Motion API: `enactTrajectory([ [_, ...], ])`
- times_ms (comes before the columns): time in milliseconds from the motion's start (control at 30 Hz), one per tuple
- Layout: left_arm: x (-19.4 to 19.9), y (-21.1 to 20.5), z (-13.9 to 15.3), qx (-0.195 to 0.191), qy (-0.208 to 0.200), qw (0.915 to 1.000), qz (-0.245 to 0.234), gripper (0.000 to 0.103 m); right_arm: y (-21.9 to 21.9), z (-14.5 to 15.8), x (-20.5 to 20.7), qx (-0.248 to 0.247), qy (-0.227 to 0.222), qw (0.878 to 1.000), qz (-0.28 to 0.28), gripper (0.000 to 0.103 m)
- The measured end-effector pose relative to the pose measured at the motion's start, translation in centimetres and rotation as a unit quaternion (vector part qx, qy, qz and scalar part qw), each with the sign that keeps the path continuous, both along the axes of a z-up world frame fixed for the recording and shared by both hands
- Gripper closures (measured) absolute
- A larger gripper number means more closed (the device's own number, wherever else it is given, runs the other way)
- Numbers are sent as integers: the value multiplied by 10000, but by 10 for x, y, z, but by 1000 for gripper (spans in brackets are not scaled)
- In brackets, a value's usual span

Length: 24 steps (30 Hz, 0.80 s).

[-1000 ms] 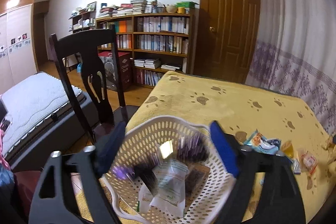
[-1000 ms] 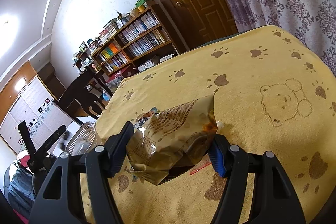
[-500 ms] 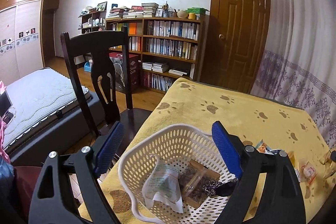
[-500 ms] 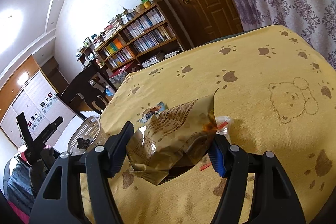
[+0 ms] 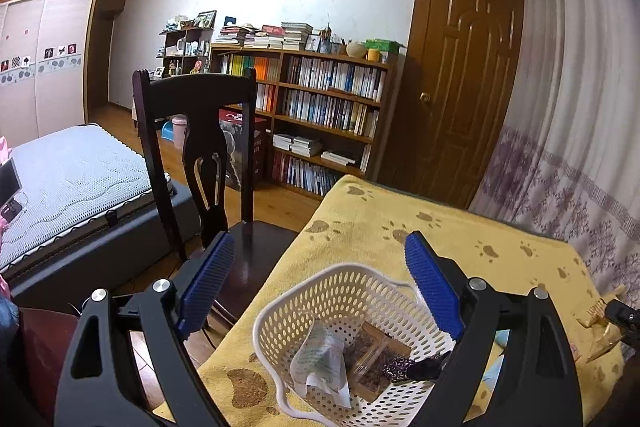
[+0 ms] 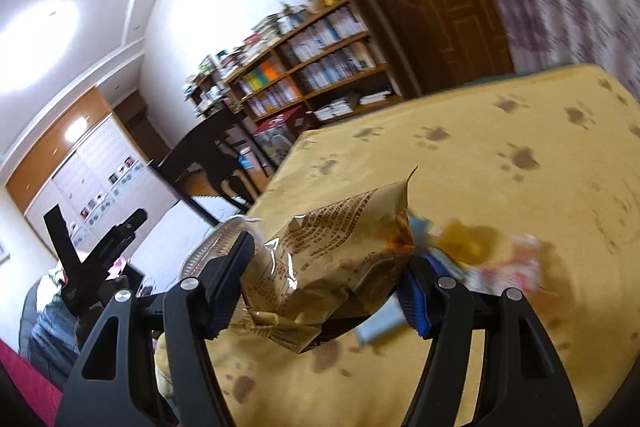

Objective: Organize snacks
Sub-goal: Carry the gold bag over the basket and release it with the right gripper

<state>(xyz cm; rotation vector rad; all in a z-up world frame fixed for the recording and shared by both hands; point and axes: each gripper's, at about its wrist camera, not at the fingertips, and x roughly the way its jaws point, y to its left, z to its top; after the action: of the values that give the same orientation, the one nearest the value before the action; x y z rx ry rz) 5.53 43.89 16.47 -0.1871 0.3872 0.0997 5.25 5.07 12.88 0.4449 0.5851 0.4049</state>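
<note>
A white perforated basket (image 5: 320, 291) sits at the near left corner of the yellow paw-print cloth (image 5: 460, 239), holding a white packet (image 5: 322, 359) and darker snack packs (image 5: 376, 359). My left gripper (image 5: 320, 279) hangs open above the basket with nothing between its fingers. My right gripper (image 6: 326, 287) is shut on a crinkled gold snack bag (image 6: 336, 255), held above the cloth. Behind the bag the basket's rim (image 6: 216, 239) shows, blurred. Loose snacks (image 6: 480, 255) lie on the cloth to the right of the bag. The gold bag's tip (image 5: 600, 323) appears at the right edge of the left wrist view.
A dark wooden chair (image 5: 208, 155) stands against the table's left side. Beyond it are a bed (image 5: 68, 179), a bookshelf (image 5: 320, 115), a brown door (image 5: 456, 99) and a curtain (image 5: 580, 107). The left gripper's body (image 6: 96, 251) shows at the left in the right wrist view.
The left gripper has lifted and drawn back from the basket, staying open. The right gripper has carried the gold bag leftward toward the basket, and its view is now blurred.
</note>
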Motion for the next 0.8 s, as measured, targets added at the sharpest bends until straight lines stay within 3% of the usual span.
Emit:
enactTrajectory([
  [467, -10, 31, 14, -358, -217, 9988, 272, 11, 155, 18, 48, -543, 285, 9926, 1047, 37],
  [800, -10, 43, 13, -584, -243, 9975, 311, 11, 216, 15, 78, -609, 611, 9878, 1299, 31],
])
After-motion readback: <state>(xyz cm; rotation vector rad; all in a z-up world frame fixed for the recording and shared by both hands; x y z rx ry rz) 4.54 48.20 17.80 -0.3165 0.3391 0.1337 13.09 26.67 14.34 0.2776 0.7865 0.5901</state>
